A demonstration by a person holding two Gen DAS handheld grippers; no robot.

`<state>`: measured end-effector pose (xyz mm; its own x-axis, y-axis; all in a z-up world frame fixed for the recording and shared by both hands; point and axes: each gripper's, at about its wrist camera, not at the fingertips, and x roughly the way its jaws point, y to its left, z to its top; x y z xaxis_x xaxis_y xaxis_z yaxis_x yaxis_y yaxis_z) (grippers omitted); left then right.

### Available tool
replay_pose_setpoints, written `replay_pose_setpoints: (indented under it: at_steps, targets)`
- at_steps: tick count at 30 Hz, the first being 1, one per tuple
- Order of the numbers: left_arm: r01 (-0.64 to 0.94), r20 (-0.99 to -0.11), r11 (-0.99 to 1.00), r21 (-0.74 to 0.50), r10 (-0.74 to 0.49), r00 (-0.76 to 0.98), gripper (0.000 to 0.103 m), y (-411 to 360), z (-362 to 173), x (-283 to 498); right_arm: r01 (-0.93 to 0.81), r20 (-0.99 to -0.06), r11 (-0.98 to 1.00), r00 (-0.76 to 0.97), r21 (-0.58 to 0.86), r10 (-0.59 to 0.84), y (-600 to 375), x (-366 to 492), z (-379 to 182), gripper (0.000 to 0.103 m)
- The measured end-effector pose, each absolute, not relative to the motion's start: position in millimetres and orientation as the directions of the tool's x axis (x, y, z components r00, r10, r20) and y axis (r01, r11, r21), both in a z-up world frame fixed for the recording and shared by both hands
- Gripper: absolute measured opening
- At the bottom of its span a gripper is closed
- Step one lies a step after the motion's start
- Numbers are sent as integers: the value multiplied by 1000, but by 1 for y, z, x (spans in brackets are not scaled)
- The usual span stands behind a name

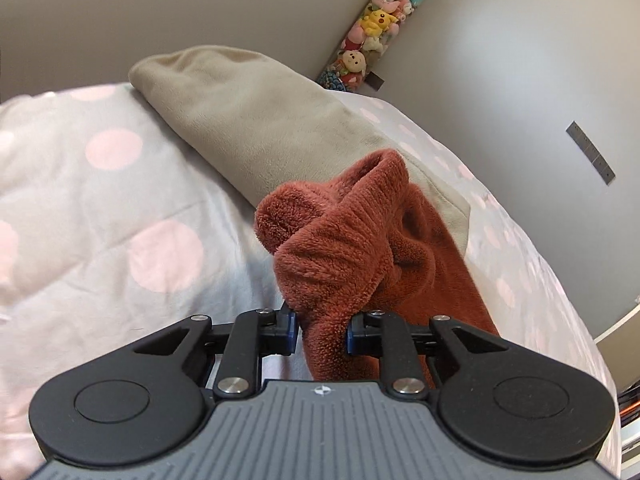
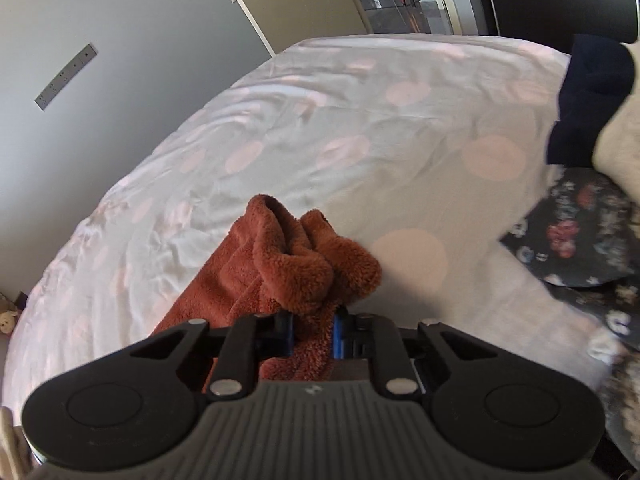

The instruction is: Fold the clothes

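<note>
A rust-red fleece garment (image 1: 340, 256) is bunched up over the bed in the left wrist view. My left gripper (image 1: 322, 330) is shut on a thick fold of it, blue pads pressing both sides. In the right wrist view the same rust-red fleece garment (image 2: 288, 264) rises in a crumpled peak, and my right gripper (image 2: 314, 334) is shut on another fold of it. The rest of the cloth trails down to the left onto the sheet. The pinched edges are hidden between the pads.
The bed (image 2: 360, 120) has a pale sheet with pink dots. A beige blanket (image 1: 256, 120) lies behind the fleece. Dark floral cloth (image 2: 576, 232), a navy piece (image 2: 588, 100) and cream fabric (image 2: 620, 152) sit at the right. A tube of plush toys (image 1: 376, 28) stands by the grey wall.
</note>
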<state>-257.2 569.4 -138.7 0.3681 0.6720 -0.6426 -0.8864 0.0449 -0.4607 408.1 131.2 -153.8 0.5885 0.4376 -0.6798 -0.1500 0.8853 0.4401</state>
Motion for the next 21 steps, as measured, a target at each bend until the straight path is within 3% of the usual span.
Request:
replay_pose_setpoints:
  at_steps: [15,21]
  targets:
    - [-925,-759,-4,-380,573,310,18,489,-127,-332,-46,-744,887,526,460,413,-26,316,-146,19]
    - [-955,-848,-30,-296,468,249,22,494,-145,-326,-6,-787,912,504,409,357,-34,299,-160,20]
